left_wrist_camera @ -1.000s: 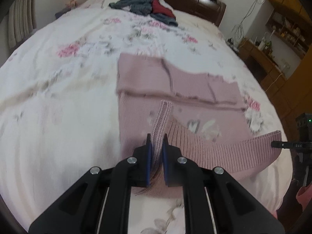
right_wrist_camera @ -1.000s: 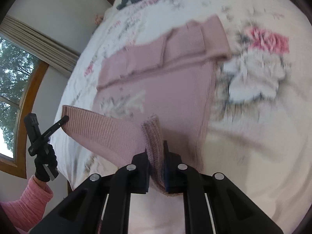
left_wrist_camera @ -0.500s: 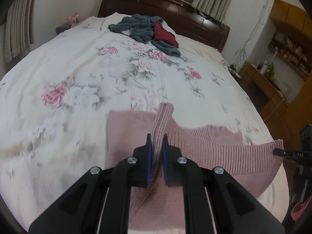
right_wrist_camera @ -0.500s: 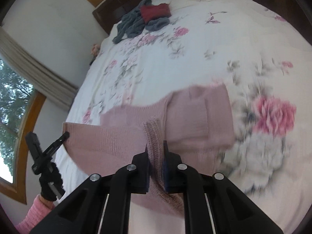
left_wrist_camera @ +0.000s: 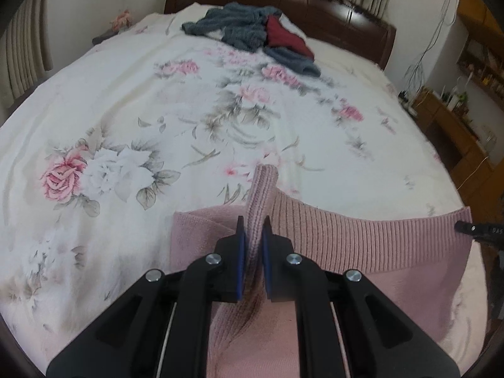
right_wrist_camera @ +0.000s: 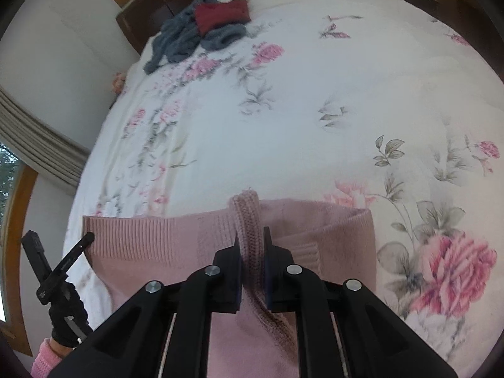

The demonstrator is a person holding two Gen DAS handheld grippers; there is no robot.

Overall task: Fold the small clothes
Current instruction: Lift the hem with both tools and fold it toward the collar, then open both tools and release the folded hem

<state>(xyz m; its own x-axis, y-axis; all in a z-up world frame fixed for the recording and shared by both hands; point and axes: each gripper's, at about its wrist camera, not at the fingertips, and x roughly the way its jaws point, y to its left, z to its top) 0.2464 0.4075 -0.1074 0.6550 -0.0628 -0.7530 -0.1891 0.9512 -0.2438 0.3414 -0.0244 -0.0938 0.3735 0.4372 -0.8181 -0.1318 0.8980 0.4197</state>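
1. The left gripper (left_wrist_camera: 252,231) has its fingers closed on a pinch of the ribbed hem of a pink knit sweater (left_wrist_camera: 346,236); the knit bunches up between the blue pads and stands above them.
2. The right gripper (right_wrist_camera: 251,241) grips the same hem at its other corner, fingers clamped on a fold of rib — the hem runs taut between the two tools, and each tool shows at the edge of the other's view.
3. The sweater lies at the near edge of the bed (left_wrist_camera: 126,110), on the floral bedspread, with the lifted hem held over the lower layer of the garment. A folded band, probably a sleeve laid across the body, shows under the right gripper.
4. Judged from this, the fold is mid-way: the sleeves look turned in already, and the bottom half is being carried over the top half but is not yet laid down or released.
5. What is left for this piece appears to be lowering the hem flat, letting go, and perhaps smoothing it.
6. By the headboard (left_wrist_camera: 315,9) lies a loose pile — a grey-blue knit garment (left_wrist_camera: 239,28) with a dark red garment (left_wrist_camera: 286,37) on it — which does not look folded, so more of the task probably remains.
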